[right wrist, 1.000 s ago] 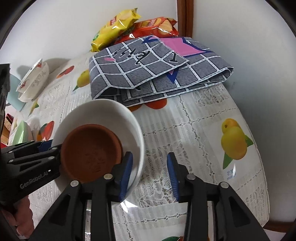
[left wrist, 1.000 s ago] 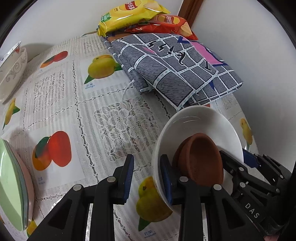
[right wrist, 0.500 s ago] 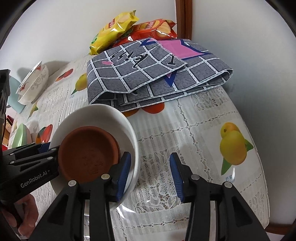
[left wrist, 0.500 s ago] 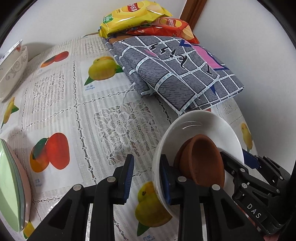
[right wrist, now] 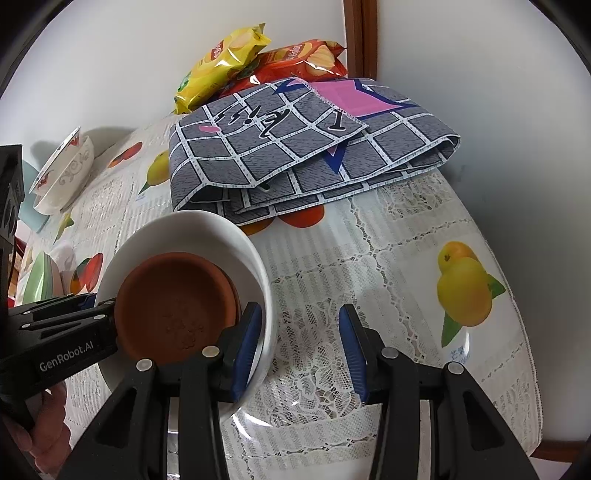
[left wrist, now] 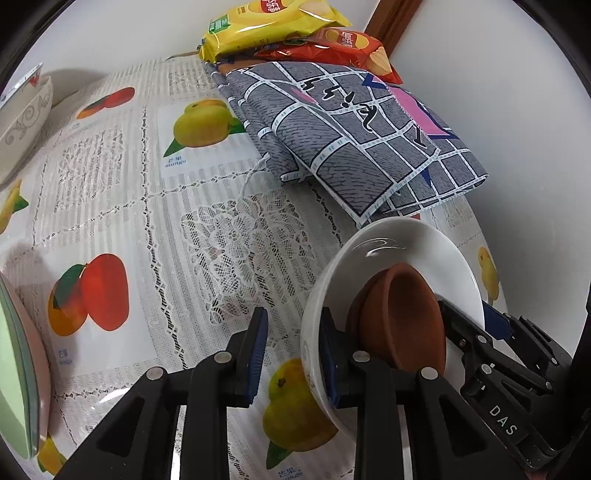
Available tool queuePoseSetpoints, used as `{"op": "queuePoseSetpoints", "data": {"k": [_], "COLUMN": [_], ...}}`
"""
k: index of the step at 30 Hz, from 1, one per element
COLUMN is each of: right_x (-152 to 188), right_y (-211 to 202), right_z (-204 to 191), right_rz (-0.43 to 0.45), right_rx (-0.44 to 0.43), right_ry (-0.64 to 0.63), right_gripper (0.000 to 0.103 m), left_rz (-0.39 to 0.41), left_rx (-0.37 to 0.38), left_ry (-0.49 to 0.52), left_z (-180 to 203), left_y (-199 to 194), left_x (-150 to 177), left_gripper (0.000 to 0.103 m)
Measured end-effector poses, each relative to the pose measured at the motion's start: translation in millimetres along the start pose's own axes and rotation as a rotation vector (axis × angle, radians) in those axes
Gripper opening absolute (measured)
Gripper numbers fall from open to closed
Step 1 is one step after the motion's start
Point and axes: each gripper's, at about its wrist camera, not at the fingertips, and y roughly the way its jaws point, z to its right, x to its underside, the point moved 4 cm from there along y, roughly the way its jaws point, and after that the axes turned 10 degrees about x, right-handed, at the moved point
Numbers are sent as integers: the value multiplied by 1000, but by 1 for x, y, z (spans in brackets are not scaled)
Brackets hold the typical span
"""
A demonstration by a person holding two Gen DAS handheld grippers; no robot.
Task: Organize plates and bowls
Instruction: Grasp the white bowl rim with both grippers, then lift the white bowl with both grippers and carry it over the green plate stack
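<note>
A white bowl (left wrist: 413,243) with a small brown clay bowl (left wrist: 402,317) inside it sits between my two grippers; both also show in the right wrist view, the white bowl (right wrist: 199,229) and the clay bowl (right wrist: 173,295). My left gripper (left wrist: 291,354) is open, its right finger inside the white bowl's near rim, its left finger outside. My right gripper (right wrist: 301,347) is open, its left finger inside the rim on the opposite side. The bowl looks tilted, held off the tablecloth.
A folded grey checked cloth (left wrist: 354,140) lies behind the bowl, with snack bags (left wrist: 273,22) against the wall. A patterned white bowl (right wrist: 62,173) stands at the far left. Stacked green and pink plates (left wrist: 18,369) sit at the left edge. The fruit-print tablecloth (left wrist: 147,221) covers the table.
Both grippers and the white bowl have shifted slightly; the bowl sits a little higher and farther from the checked cloth. The jaws stay as open as before.
</note>
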Motion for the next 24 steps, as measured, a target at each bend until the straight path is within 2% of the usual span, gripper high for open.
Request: {"op": "queuePoseSetpoints", "data": {"k": [1,2,4,7,16,24], "right_x": [0,0,0,2,12,30], "right_y": [0,-1,-3,-5,-10,-20], "right_z": [-1,-4,-11,-16,-11,-11], "right_rz": [0,2,10,36,32,21], "right_rx": [-8,-33,-60,-2,-31,-49], "right_ry": [-1,-6,-19,-26,37,72], "right_gripper": [34,23,12,11,10,10], "left_rz": [3,6,13,19,16,19], "left_rx": [4,6,-14,-14,3,-13], "left_ry": [4,8,24,19,22,34], "left_z": [2,3,10,10,10,11], "left_y": [0,1,1,0,-5,-19], "left_x": [1,1,2,3,16,34], "left_gripper": [18,11,10,10,10,10]}}
